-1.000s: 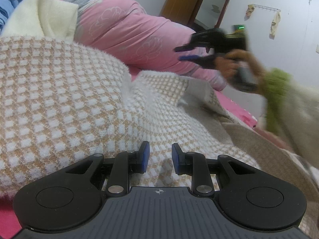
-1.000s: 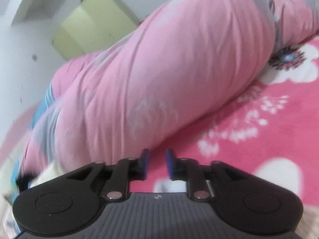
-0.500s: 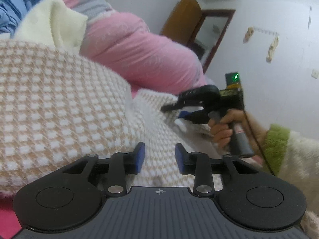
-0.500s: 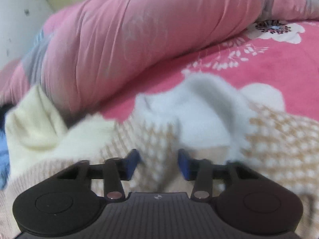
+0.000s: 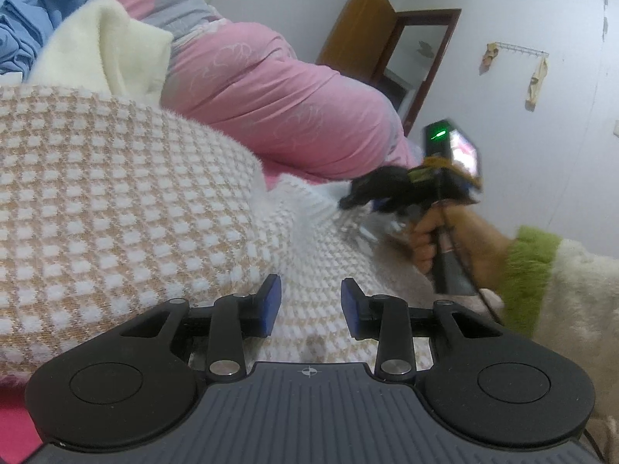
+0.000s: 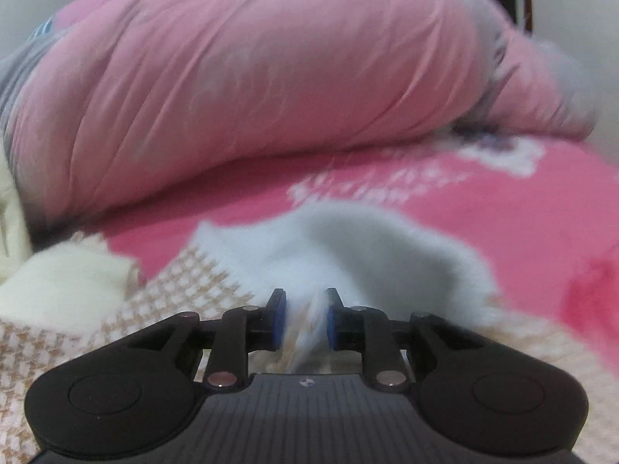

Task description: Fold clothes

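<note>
Your checked sweater (image 5: 116, 201) is lying across the bed (image 6: 483, 208), bunched up into a hump on your left side, with its fuzzy white trim (image 6: 348, 247) poking out toward the pink duvet (image 6: 251, 77). Right tool (image 6: 305, 319) has its jaws nearly closed with a pinch of that white-and-tan edge between the pads, so it looks like you've got hold of it, though the frame is blurry and I can't say how deep the bite is. Left tool (image 5: 309, 305) is wide open over the knit, nothing in it.

My read is you're picking up an edge to lay the sweater out or carry it over for a fold; which of the two I can't tell from here.

Tips for doing it well:
- This knit is fluffy and stretchy, so grab actual fabric, not just the fuzz, or it'll slip out when you pull.
- Get the left tool onto a matching edge so both corners travel together.
- Lift enough that the hump on the left doesn't drag along.
- Watch the cream garment (image 5: 104, 50) sitting right beside the sweater; easy to snag it by accident.
</note>
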`<act>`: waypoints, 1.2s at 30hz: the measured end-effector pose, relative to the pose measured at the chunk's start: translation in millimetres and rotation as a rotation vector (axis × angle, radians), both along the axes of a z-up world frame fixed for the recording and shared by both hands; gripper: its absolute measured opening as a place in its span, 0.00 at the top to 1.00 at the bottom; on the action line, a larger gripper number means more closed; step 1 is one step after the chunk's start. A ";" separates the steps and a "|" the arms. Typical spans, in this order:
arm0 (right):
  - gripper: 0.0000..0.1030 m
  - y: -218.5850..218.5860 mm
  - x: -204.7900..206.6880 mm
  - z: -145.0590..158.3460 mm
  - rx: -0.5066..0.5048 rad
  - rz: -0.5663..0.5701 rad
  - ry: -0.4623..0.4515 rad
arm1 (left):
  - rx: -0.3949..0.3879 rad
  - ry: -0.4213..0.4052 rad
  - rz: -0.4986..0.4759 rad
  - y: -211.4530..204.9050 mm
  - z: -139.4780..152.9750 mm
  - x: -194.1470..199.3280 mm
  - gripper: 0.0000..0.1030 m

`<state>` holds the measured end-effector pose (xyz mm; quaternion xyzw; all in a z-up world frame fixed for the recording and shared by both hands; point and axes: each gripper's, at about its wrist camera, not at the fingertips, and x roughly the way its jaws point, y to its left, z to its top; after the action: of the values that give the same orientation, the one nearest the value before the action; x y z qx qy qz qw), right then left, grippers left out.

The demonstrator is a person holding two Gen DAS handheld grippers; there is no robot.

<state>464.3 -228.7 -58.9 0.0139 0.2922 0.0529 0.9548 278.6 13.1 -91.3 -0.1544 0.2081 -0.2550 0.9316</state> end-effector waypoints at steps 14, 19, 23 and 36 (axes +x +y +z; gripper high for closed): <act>0.82 64.5 -8.5 -45.7 -0.115 0.391 0.084 | -0.027 -0.073 0.108 12.2 5.9 -9.9 0.65; 0.82 38.2 -17.3 -26.0 -0.008 0.343 0.104 | -0.025 -0.074 0.109 13.0 5.9 -11.2 0.65; 0.82 13.4 -49.0 -4.0 0.011 0.326 0.134 | -0.026 -0.071 0.107 13.9 5.8 -11.1 0.65; 0.84 -21.2 -120.3 -30.5 -0.081 0.359 0.255 | 0.268 -0.037 0.069 -19.5 30.4 -38.3 0.64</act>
<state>344.0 -249.9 -89.4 -0.0698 0.4103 0.2081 0.8851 240.3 -6.5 -60.8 -0.0310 0.2178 -0.1956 0.9557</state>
